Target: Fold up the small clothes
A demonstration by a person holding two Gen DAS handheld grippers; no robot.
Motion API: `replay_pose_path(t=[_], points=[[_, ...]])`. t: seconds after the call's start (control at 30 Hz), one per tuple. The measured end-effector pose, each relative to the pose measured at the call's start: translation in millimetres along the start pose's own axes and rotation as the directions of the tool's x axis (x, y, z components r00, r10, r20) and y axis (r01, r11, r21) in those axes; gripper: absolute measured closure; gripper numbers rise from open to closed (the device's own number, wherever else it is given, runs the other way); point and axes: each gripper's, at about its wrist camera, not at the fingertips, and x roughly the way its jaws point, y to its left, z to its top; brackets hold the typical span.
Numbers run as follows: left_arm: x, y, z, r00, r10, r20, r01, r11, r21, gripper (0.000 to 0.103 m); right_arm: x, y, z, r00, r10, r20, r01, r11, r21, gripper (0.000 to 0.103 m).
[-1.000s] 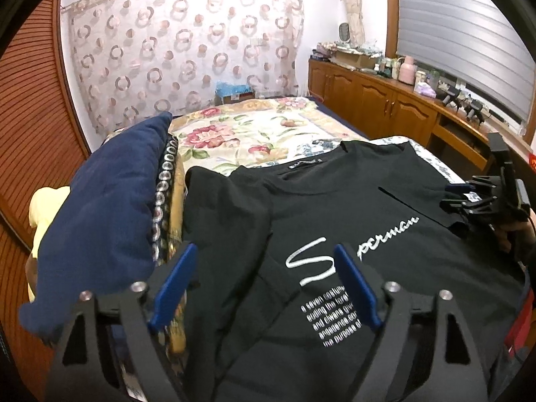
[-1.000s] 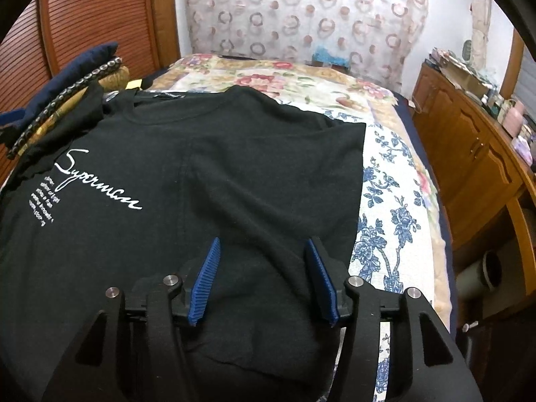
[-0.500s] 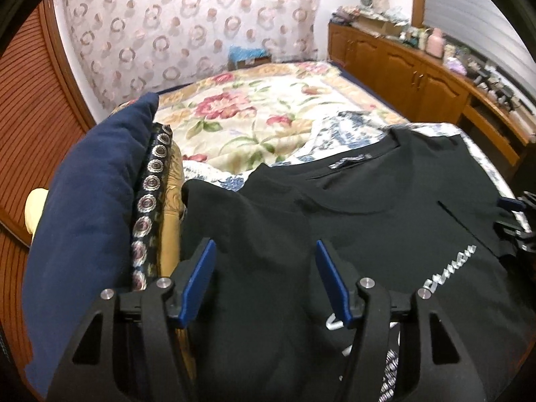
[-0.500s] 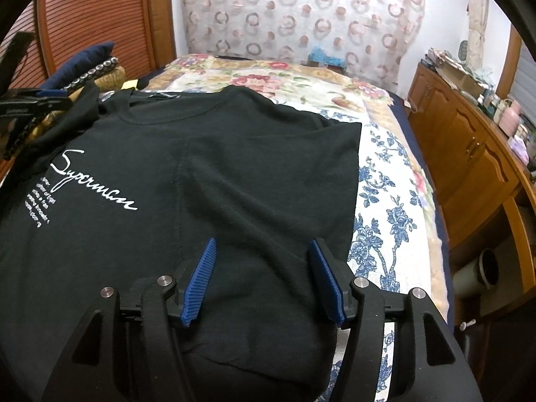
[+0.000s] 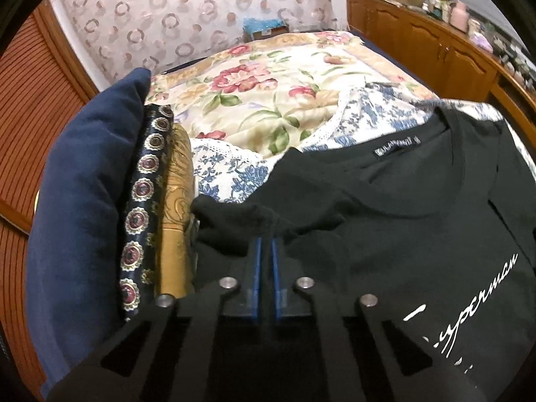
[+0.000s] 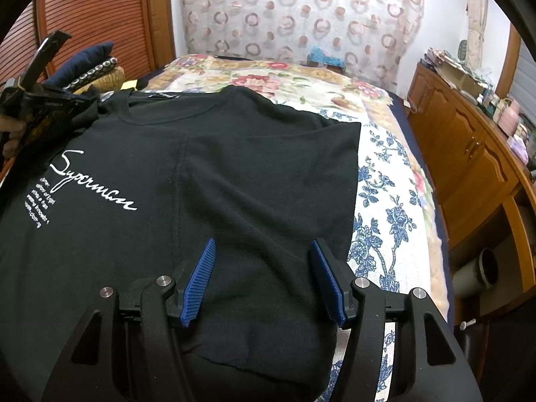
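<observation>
Left edge, about 9 o'clock in the left wrist view: navy cushion [image 5: 87, 194] stood on edge, a patterned dark cushion [image 5: 147, 201] and a gold one [image 5: 176, 234] packed against it.

Centre: left gripper [image 5: 264, 244], blue pads drawn together on a bunched fold of the black T-shirt [image 5: 402, 234] at its sleeve and shoulder, fabric puckered at 12 o'clock from the tips. Collar label sits toward 1 o'clock.

The shirt lies face up on the floral bedspread [image 5: 268, 100], white script print showing.

Right: right gripper [image 6: 263, 261] with jaws spread wide above the shirt's other side, nothing between the pads. Whether it touches the cloth I cannot tell.

Judgement: first side fold is starting, sleeve pinch made. Next move calls for lifting that sleeve and carrying it across toward 3 o'clock over the chest, keeping the edge straight, while the right tool steadies or pinches its own side.
</observation>
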Motion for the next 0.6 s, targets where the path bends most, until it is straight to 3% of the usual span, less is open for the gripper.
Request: replay_pose_path(t=[0.13,0.3,0.4,0.6], points=[[-30.3,4.7,2.4,0.996,0.000,0.086,0.001,1.000,-0.007,0.101,-0.1,-0.2,0.0,1.000,-0.001,0.000,0.001,1.000,-0.001,0.043],[-90.4,32.9,6.3,0.973,0.029,0.231,-0.018,0.999,-0.049,0.102,-0.1,-0.1,-0.1,1.000,-0.001,0.000,0.001,1.000,-0.001,0.042],[-111.3,53.3,5.0,0.961,0.048,0.274,-0.025,0.996,-0.084,0.102,-0.1,-0.4,-0.2,1.000,-0.001,0.000,0.001,1.000,-0.001,0.042],[-125.3,70.5,-9.4,0.947,0.015,0.322,0.023,0.993,-0.114,0.102,-0.1,-0.5,-0.3,1.000,-0.002,0.000,0.002,1.000,0.000,0.041]])
